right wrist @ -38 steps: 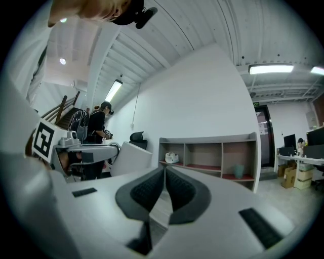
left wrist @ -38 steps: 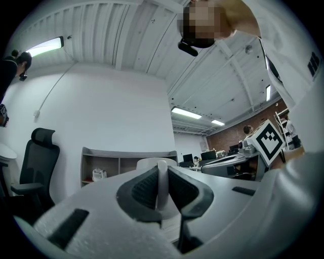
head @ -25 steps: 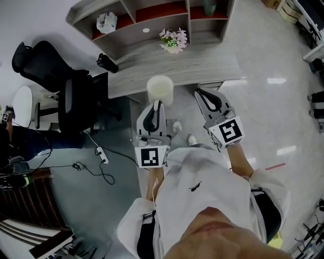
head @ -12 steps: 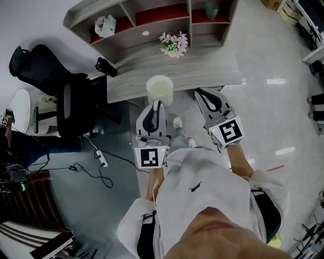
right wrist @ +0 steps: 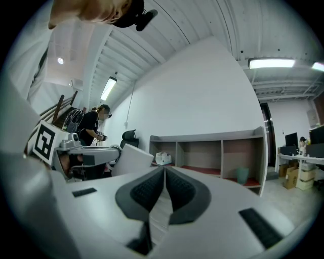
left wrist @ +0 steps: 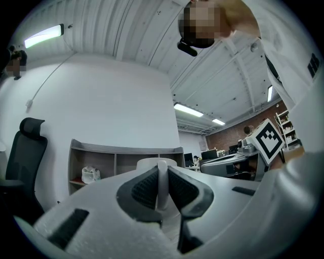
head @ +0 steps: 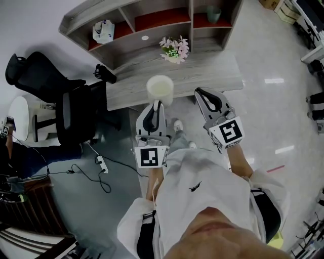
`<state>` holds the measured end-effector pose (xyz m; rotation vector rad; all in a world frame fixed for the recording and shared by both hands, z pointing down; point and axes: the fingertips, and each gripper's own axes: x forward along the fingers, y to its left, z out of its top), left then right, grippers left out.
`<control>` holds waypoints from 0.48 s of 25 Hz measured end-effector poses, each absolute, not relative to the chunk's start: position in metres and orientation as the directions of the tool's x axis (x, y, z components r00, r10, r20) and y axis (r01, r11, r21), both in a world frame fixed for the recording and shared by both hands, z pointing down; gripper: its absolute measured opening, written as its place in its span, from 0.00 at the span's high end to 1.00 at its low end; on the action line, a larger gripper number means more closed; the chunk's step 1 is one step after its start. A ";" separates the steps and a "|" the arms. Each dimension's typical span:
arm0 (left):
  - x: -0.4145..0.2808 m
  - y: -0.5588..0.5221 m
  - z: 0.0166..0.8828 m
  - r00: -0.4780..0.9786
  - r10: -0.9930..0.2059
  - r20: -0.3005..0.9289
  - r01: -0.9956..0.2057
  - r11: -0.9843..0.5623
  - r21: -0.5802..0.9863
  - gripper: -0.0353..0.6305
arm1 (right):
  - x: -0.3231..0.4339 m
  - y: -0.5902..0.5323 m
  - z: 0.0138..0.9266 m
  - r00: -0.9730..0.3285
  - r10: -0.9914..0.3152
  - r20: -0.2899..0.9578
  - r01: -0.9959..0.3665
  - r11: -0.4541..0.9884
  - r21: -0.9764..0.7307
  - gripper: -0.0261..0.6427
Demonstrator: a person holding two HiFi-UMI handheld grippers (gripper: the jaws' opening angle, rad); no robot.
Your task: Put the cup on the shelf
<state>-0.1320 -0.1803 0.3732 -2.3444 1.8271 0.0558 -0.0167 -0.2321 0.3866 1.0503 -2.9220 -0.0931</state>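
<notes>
The left hand-held gripper (head: pixel 158 104) is clamped on the wall of the pale cup (head: pixel 160 89). In the left gripper view, its dark pads (left wrist: pixel 144 188) press a thin strip of the cup's side from both sides, with the rim (left wrist: pixel 150 163) showing just above them. The cup is held upright in the air over the near edge of the grey desk (head: pixel 215 68), short of the shelf (head: pixel 86 15) behind the desk. The right hand-held gripper (head: pixel 200 93) hangs just beside it with its jaws together and nothing between them.
</notes>
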 end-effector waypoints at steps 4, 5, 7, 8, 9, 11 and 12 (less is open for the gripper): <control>-0.142 -0.200 0.374 0.264 -0.955 -0.136 -0.962 -0.252 -0.102 0.87 | -0.027 -0.250 0.388 -0.763 -0.646 0.021 -0.643 0.762 0.076 0.91; -0.144 -0.205 0.375 0.268 -0.954 -0.136 -0.962 -0.256 -0.099 0.87 | -0.029 -0.254 0.389 -0.760 -0.650 0.024 -0.647 0.759 0.074 0.91; -0.149 -0.215 0.376 0.275 -0.952 -0.134 -0.960 -0.264 -0.094 0.87 | -0.033 -0.263 0.389 -0.753 -0.658 0.031 -0.655 0.753 0.071 0.91; -0.152 -0.219 0.376 0.278 -0.951 -0.132 -0.959 -0.268 -0.091 0.87 | -0.036 -0.267 0.390 -0.750 -0.660 0.035 -0.657 0.750 0.073 0.91; -0.155 -0.223 0.377 0.281 -0.951 -0.130 -0.959 -0.271 -0.089 0.87 | -0.039 -0.271 0.391 -0.749 -0.662 0.038 -0.658 0.749 0.075 0.91; -0.161 -0.231 0.378 0.285 -0.950 -0.128 -0.957 -0.276 -0.085 0.87 | -0.045 -0.278 0.391 -0.745 -0.666 0.042 -0.662 0.745 0.076 0.91; -0.164 -0.236 0.379 0.289 -0.949 -0.129 -0.956 -0.280 -0.083 0.87 | -0.048 -0.282 0.392 -0.742 -0.669 0.045 -0.665 0.743 0.076 0.91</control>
